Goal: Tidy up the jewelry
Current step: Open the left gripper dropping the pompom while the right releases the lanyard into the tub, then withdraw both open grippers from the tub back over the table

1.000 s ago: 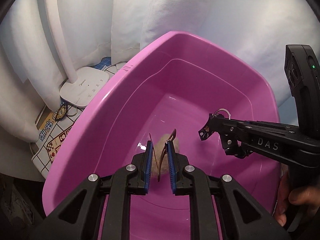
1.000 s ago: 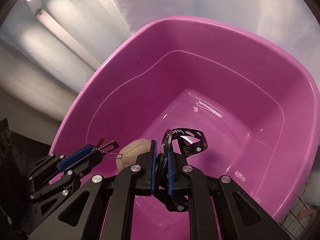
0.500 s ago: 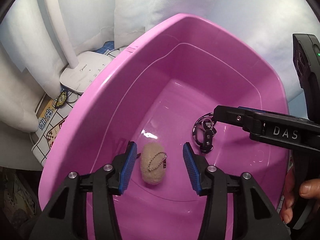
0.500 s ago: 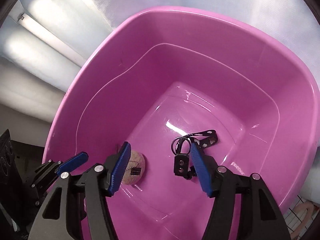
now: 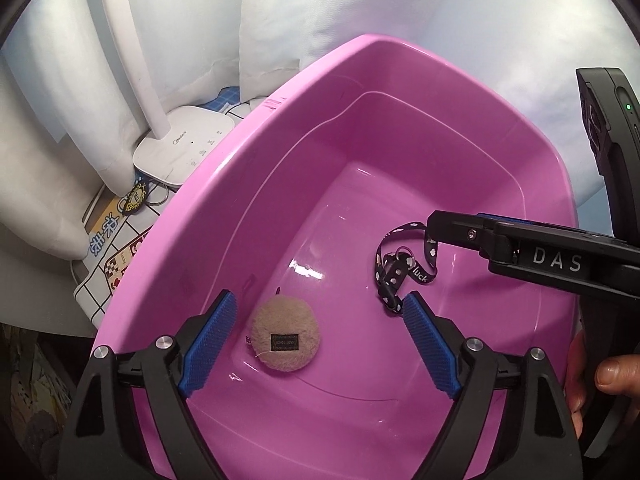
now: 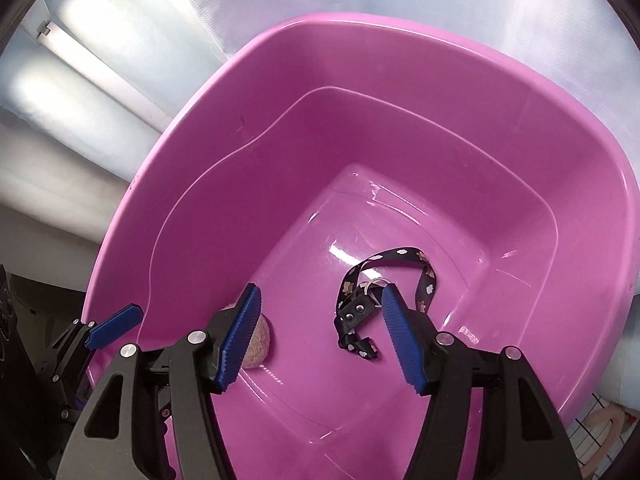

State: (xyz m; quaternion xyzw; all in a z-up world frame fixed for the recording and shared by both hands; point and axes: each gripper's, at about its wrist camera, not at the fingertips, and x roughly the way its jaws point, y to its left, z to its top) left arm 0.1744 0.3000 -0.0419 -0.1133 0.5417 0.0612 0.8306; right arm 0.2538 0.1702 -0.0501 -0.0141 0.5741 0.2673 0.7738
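Both items lie on the floor of the pink plastic basin (image 5: 224,184), and neither is held. The left gripper (image 5: 318,350) is spread wide, with nothing between its blue pads (image 5: 208,344). It hangs over the near part of the basin. The round beige felt charm (image 5: 285,339) lies flat on the floor in the gap between these two pads, nearer to the left one and touching neither. A small dark label on it faces upward. The black strap keychain (image 5: 394,270), printed with white shapes and carrying a metal ring, lies to the right of the charm and apart from it. Its lower end is just beside the tip of the right-side pad of the left gripper; I cannot tell if they touch. The right gripper (image 6: 320,338) is also wide open and holds nothing. In the right wrist view, the keychain (image 6: 356,314) lies between its two pads, close to the right-side pad (image 6: 402,344), and the metal ring is partly hidden behind that pad's tip. The charm (image 6: 260,342) is mostly hidden behind the left-side pad. Outside the basin, on its left in the left wrist view, the white base of a desk lamp (image 5: 184,144) stands on a checked cloth (image 5: 104,280), and another small keychain (image 5: 136,200) lies near it.
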